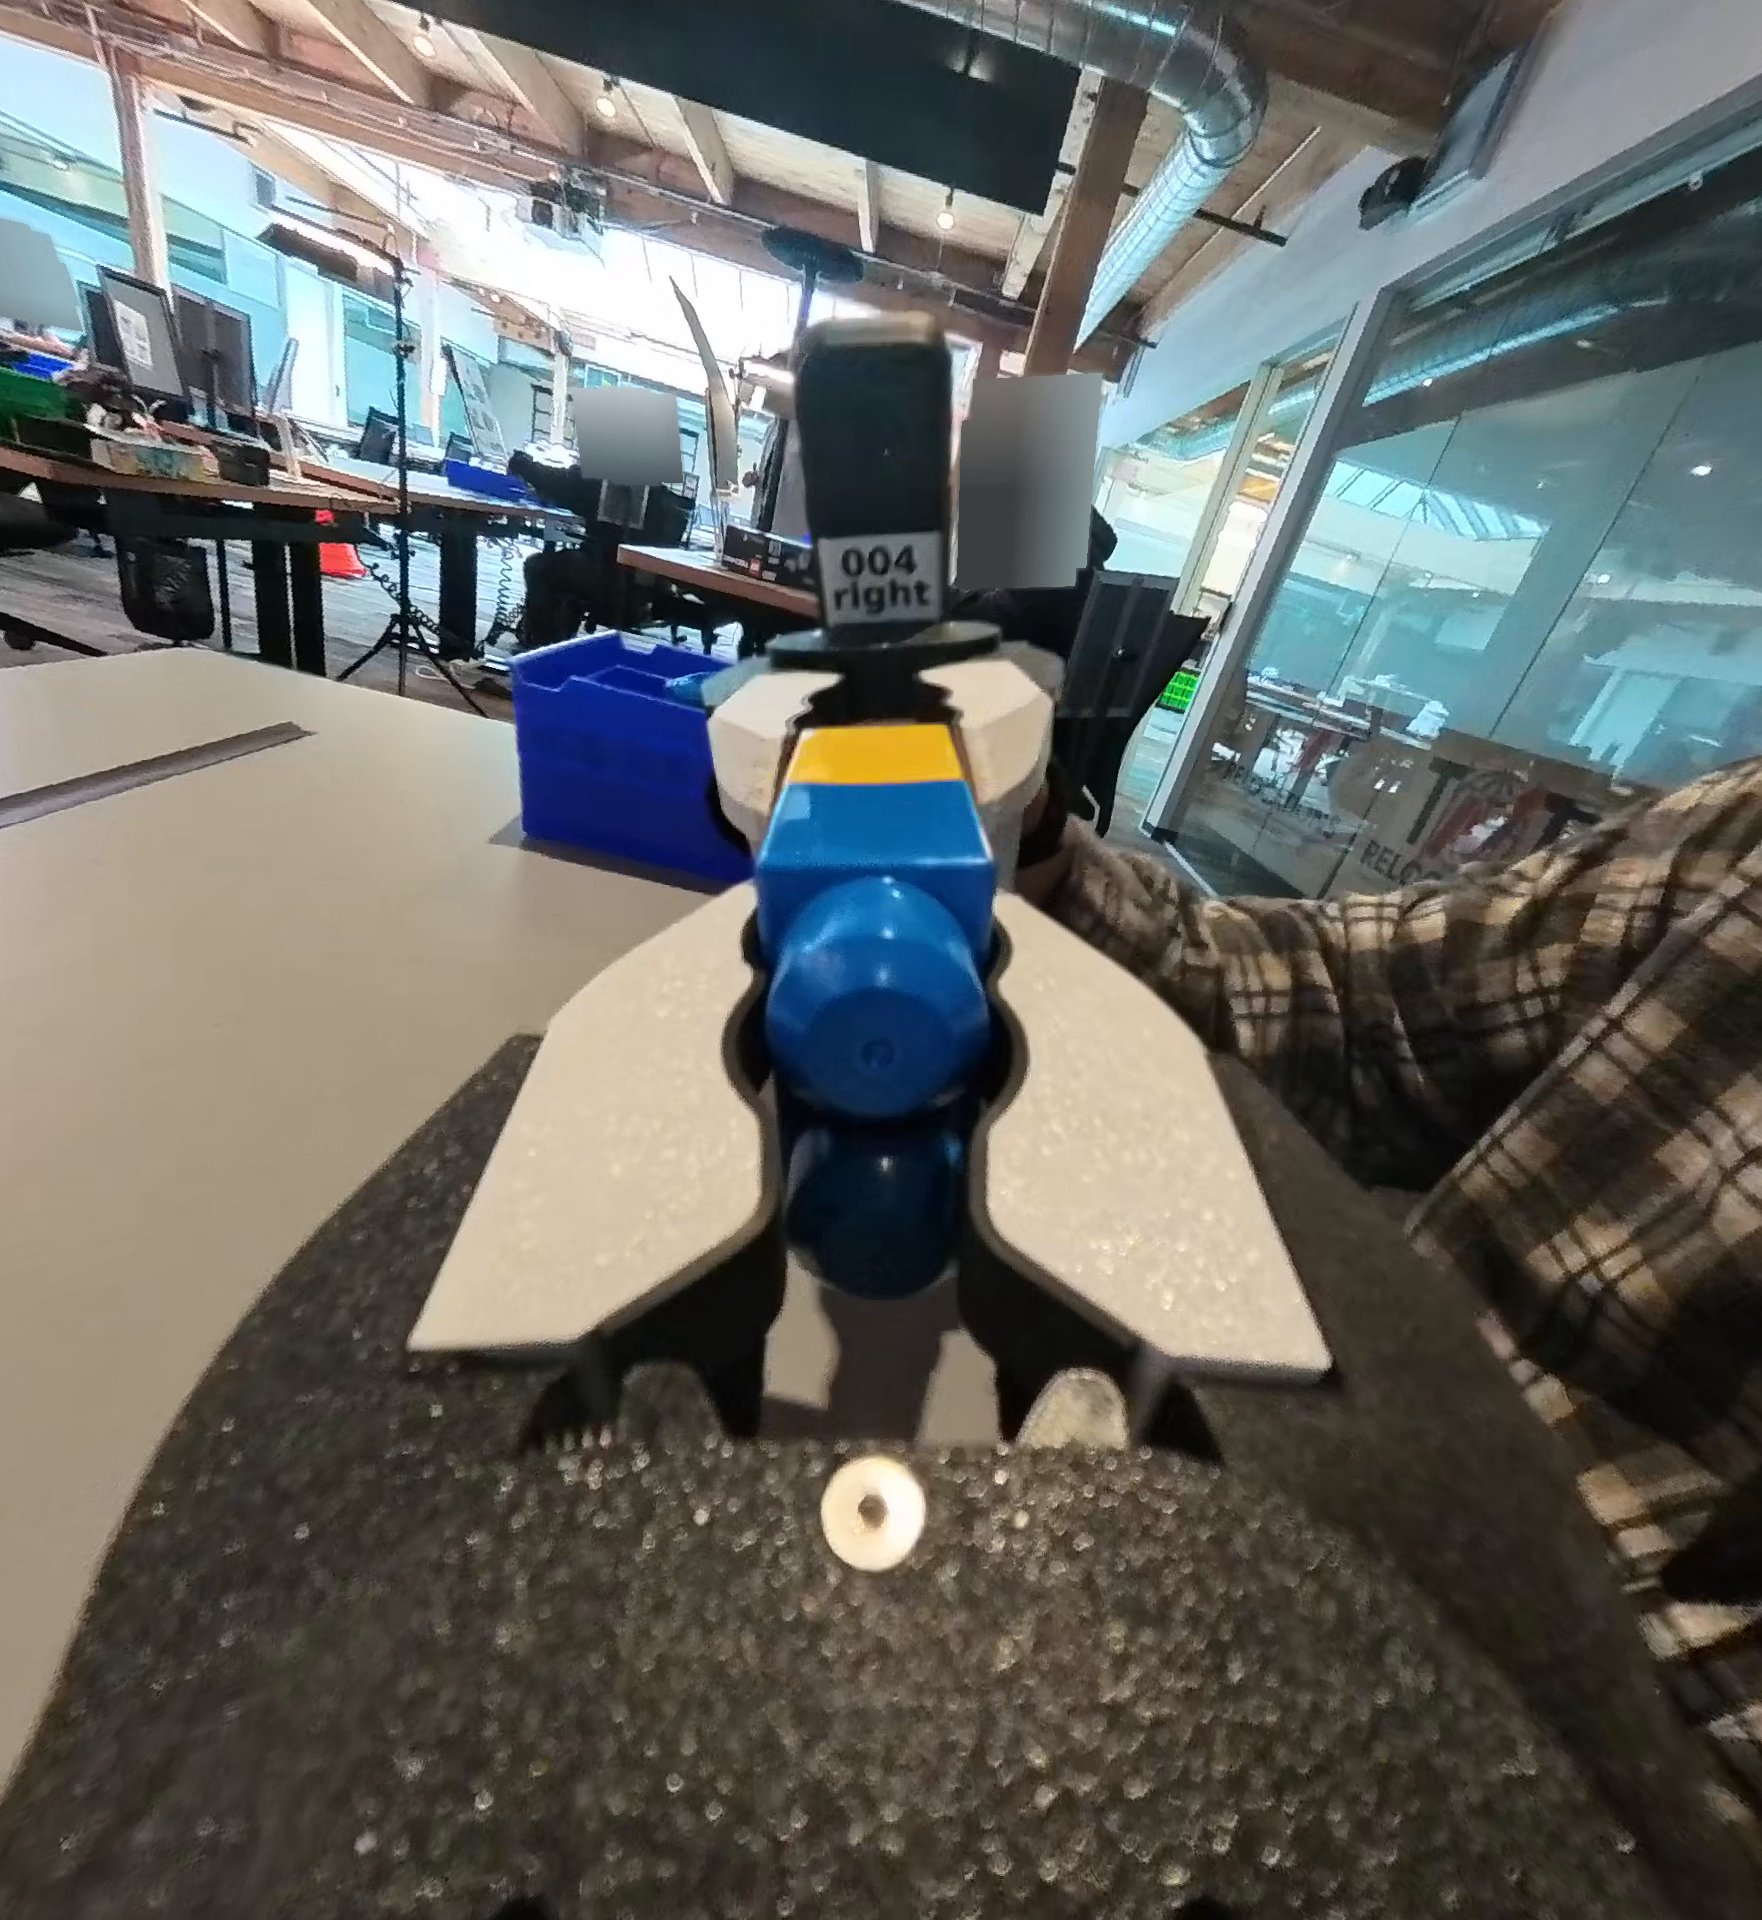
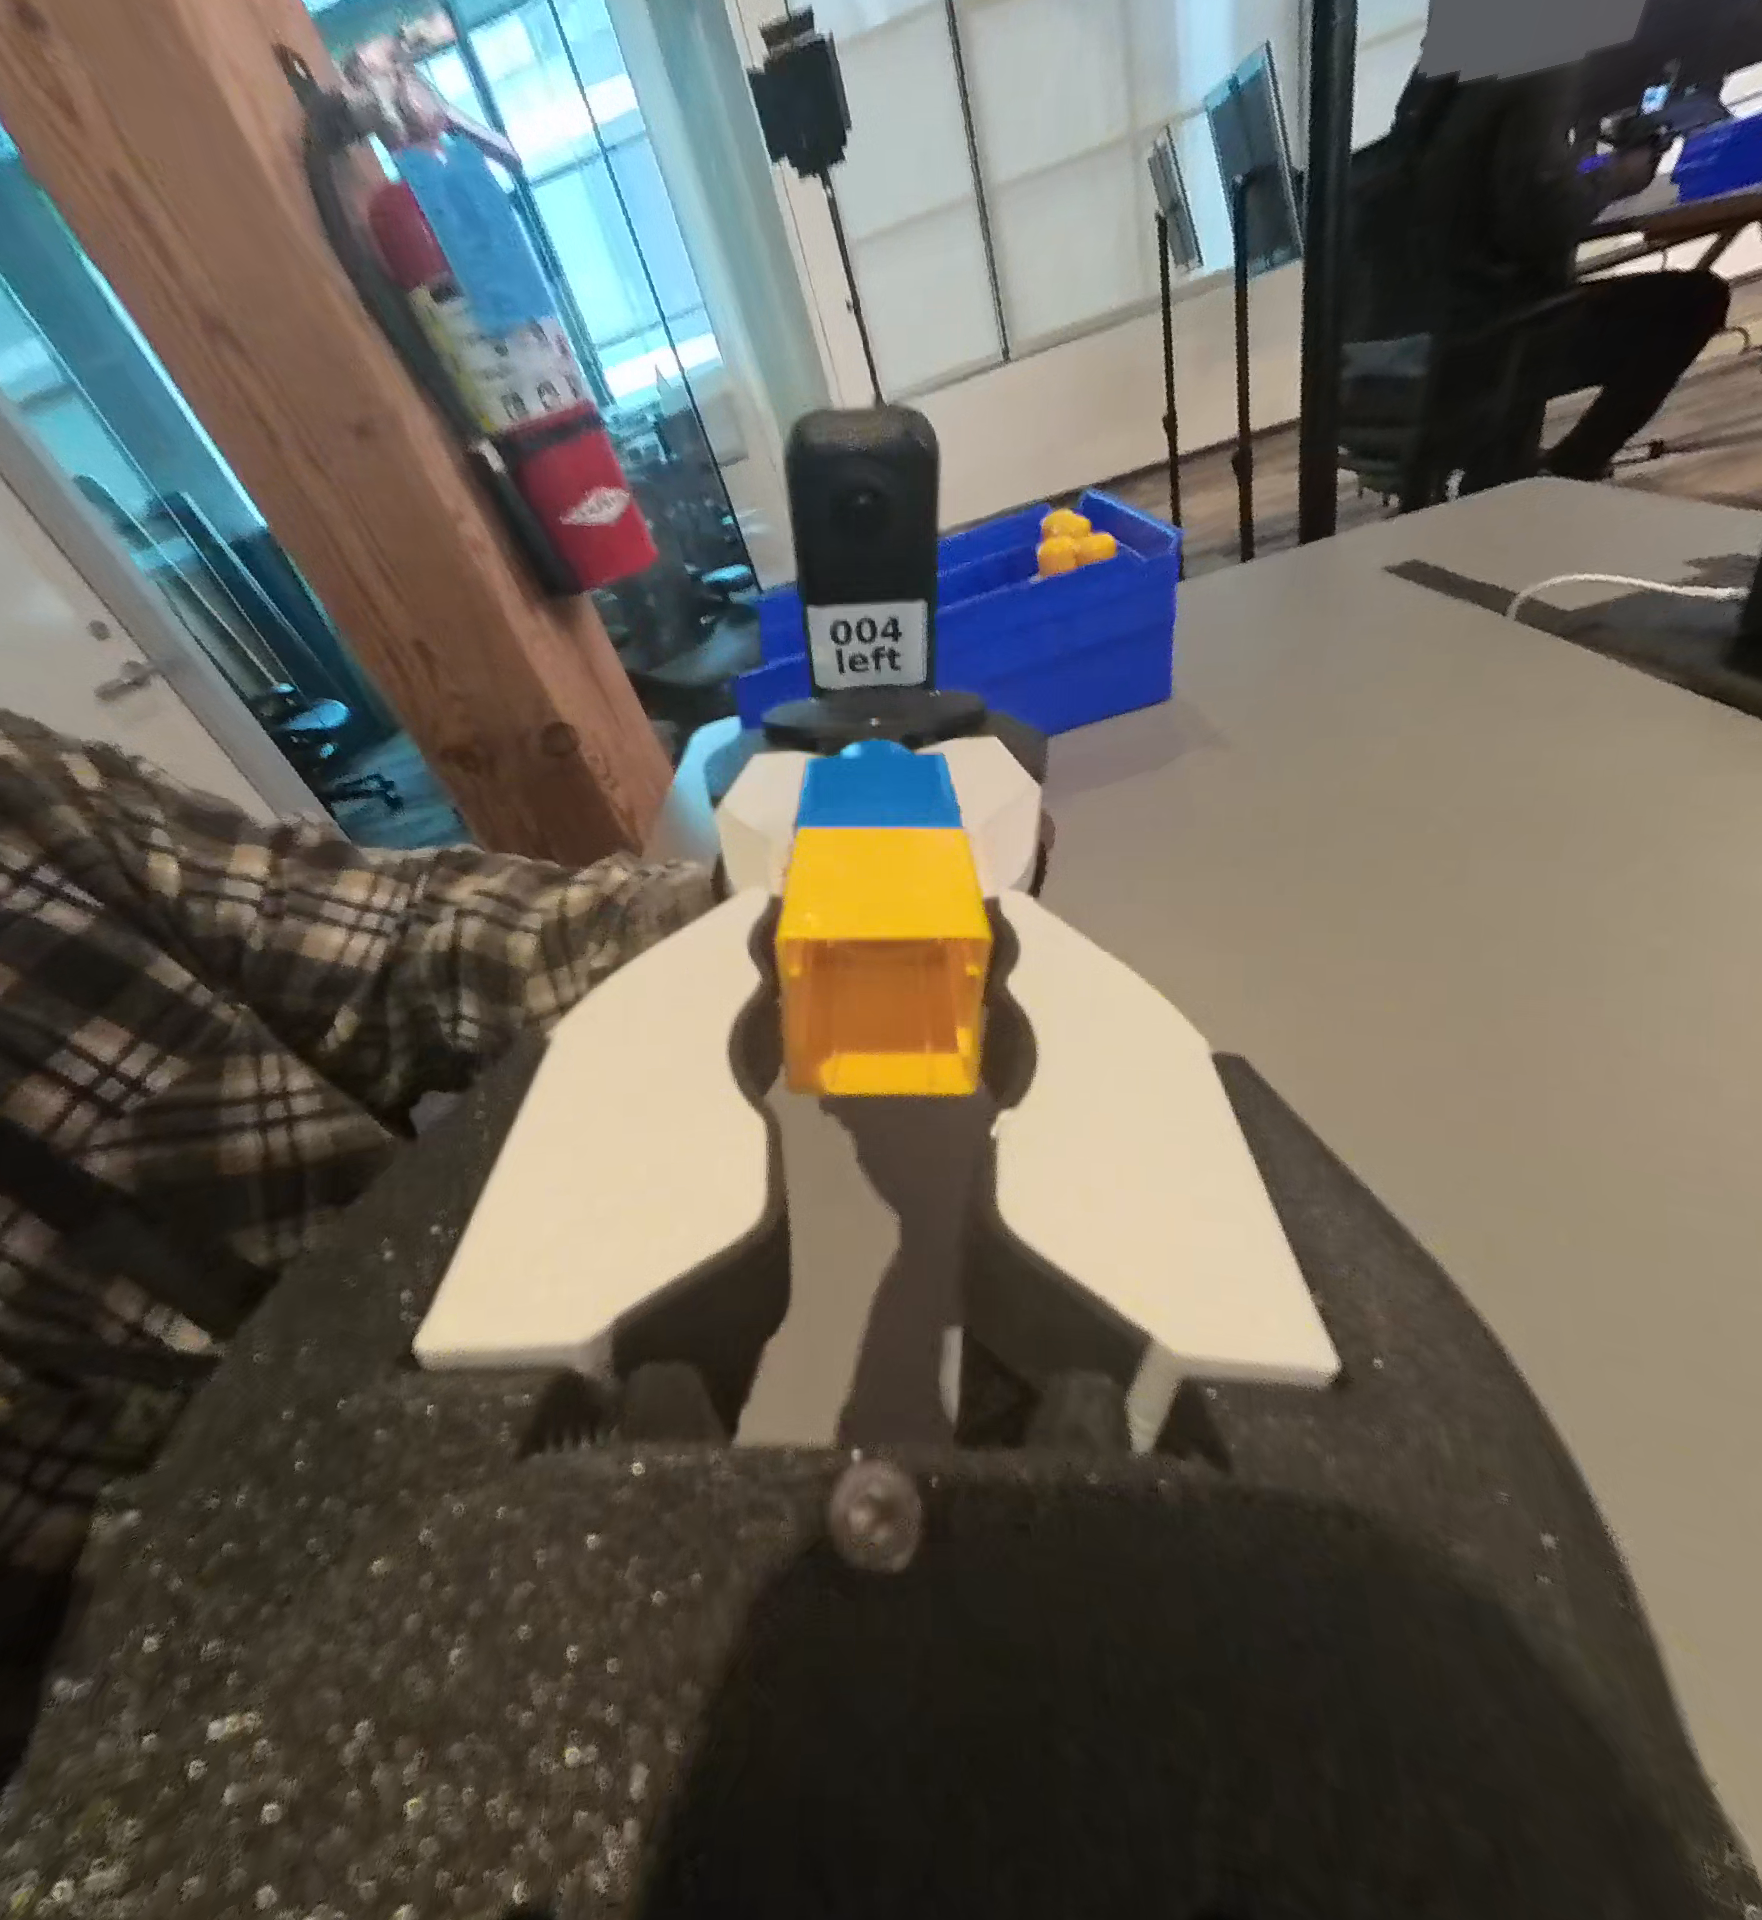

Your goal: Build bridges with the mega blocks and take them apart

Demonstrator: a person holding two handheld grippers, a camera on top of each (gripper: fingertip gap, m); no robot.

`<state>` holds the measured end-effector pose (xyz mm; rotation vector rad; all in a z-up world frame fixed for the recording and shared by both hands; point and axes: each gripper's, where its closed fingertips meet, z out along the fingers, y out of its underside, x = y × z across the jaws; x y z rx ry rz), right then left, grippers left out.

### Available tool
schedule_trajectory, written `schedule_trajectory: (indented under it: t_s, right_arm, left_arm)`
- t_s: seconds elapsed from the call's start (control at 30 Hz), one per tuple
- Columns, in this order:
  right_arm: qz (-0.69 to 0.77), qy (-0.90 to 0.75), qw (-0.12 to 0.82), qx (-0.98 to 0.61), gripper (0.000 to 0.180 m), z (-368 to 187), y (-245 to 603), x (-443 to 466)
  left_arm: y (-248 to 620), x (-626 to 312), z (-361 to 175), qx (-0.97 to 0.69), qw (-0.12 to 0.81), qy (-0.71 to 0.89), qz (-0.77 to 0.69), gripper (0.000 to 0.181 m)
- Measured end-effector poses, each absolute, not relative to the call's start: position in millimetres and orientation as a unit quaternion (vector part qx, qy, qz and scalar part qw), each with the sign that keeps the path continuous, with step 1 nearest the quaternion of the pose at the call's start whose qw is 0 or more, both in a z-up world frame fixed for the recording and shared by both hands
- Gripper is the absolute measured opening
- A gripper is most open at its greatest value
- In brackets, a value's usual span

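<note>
Gripping blue block [image 1: 872,914] | left hand-held gripper [image 1: 872,977] | underside hidden

Blue block [image 2: 877,792] mostly hidden behind yellow block [image 2: 882,961].

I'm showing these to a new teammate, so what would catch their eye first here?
Two grippers face each other above the grey table, joined by a blue block stuck to a yellow block. The left gripper clamps the blue end, the right gripper the yellow end. A blue bin holding yellow blocks sits at the table's far edge.
</note>
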<state>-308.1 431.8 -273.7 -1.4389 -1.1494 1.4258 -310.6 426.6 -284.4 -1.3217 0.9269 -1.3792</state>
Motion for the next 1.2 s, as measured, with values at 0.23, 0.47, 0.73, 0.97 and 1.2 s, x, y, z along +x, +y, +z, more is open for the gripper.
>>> schedule_trajectory:
  t_s: [0.23, 0.47, 0.73, 0.97, 1.2]
  right_arm:
    - [0.481, -0.326, 0.512, -0.632, 0.036, -231, 470, -196]
    - [0.188, -0.151, 0.547, -0.802, 0.036, -250, 501, 31]
    - [0.072, -0.111, 0.463, -0.876, 0.052, -315, 507, 109]
    - [0.305, -0.251, 0.559, -0.729, 0.054, -255, 482, -60]
    - [0.217, -0.356, 0.536, -0.734, 0.059, -256, 485, -178]
  left_arm:
    - [443, -342, -261, -0.525, 0.531, 0.312, -0.588, 0.036]
    - [450, -351, -254, -0.512, 0.529, 0.266, -0.623, 0.036]
    - [449, -347, -258, -0.517, 0.518, 0.264, -0.628, 0.036]
    - [449, -343, -262, -0.507, 0.503, 0.265, -0.647, 0.036]
    - [446, -341, -263, -0.505, 0.503, 0.268, -0.648, 0.036]
